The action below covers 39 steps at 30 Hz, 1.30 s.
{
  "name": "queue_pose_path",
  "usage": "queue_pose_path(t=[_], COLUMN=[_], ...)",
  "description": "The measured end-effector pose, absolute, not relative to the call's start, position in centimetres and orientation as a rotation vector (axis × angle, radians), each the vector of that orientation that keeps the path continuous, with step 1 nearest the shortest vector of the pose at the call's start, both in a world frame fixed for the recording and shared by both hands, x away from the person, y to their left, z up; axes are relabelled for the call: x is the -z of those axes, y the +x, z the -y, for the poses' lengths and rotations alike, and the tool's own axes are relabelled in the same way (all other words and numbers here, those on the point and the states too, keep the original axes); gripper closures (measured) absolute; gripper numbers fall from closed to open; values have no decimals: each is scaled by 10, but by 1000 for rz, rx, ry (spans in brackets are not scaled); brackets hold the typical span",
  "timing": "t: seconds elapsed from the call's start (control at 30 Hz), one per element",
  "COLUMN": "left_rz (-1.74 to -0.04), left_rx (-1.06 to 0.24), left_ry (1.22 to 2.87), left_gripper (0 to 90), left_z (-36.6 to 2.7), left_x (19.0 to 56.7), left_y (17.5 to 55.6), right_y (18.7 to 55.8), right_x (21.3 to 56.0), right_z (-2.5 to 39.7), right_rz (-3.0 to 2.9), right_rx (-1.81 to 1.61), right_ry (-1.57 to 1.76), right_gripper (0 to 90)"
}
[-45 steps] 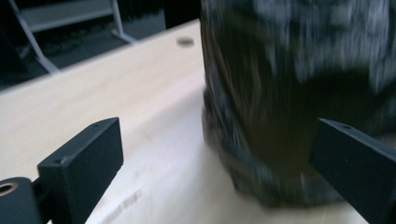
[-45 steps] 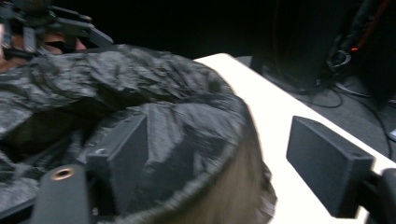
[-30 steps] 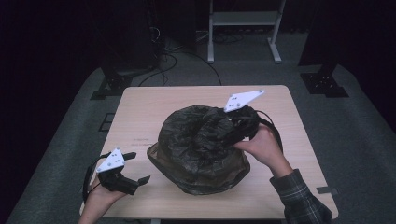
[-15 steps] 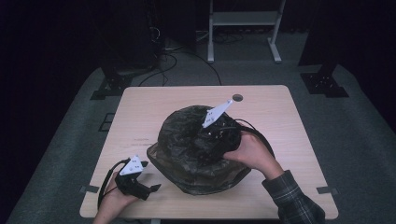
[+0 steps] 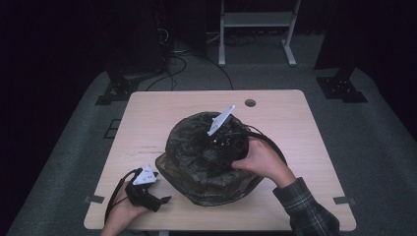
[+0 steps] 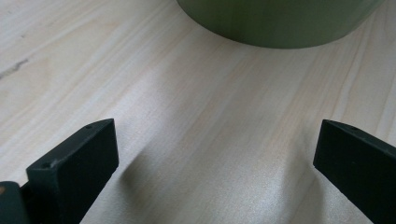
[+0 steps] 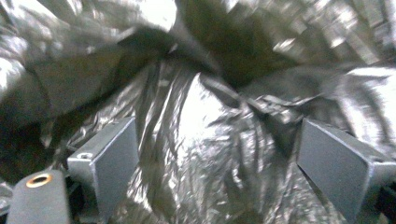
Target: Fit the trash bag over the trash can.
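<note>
Resting at the near left corner of the tabletop (image 5: 295,113), the left hand-held gripper (image 5: 164,199) has slid nearer the bin's rim, jaws spread, nothing between them. Mid-table: green bin (image 6: 280,23) under a dark plastic bag (image 5: 196,152). Right hand-held gripper (image 5: 219,142) has tipped steeply down into the bag's top (jaws spread around crumpled film, not yet pinching), likely seating the liner.
</note>
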State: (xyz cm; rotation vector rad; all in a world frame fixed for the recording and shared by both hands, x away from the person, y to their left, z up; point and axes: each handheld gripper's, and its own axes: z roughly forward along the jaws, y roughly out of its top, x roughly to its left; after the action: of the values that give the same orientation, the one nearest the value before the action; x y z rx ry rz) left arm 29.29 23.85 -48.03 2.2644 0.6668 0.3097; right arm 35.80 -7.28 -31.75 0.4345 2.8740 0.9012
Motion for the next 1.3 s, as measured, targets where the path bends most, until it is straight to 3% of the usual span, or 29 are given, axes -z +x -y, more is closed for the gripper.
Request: queue_pose_path(t=[0.27,0.47,0.73,1.3], left_rz=[-662,-663,-663,-659], left_rx=[-304,-299,-294,-294], left_ry=[2271,2273,2273,2277], left_gripper=[0,0,0,0], left_z=[-239,-239,-239,-239], left_x=[483,483,484,483], left_y=[294,294,295,295], right_y=[356,362,382,391], right_x=[285,269,286,321], right_z=[82,61,22,-21], right_rz=[-2773,-2701,-2749,-2931], right_rx=[-1069,-1185,-1177,-772], right_ry=[437,413,431,446], right_gripper=[121,121,121,121])
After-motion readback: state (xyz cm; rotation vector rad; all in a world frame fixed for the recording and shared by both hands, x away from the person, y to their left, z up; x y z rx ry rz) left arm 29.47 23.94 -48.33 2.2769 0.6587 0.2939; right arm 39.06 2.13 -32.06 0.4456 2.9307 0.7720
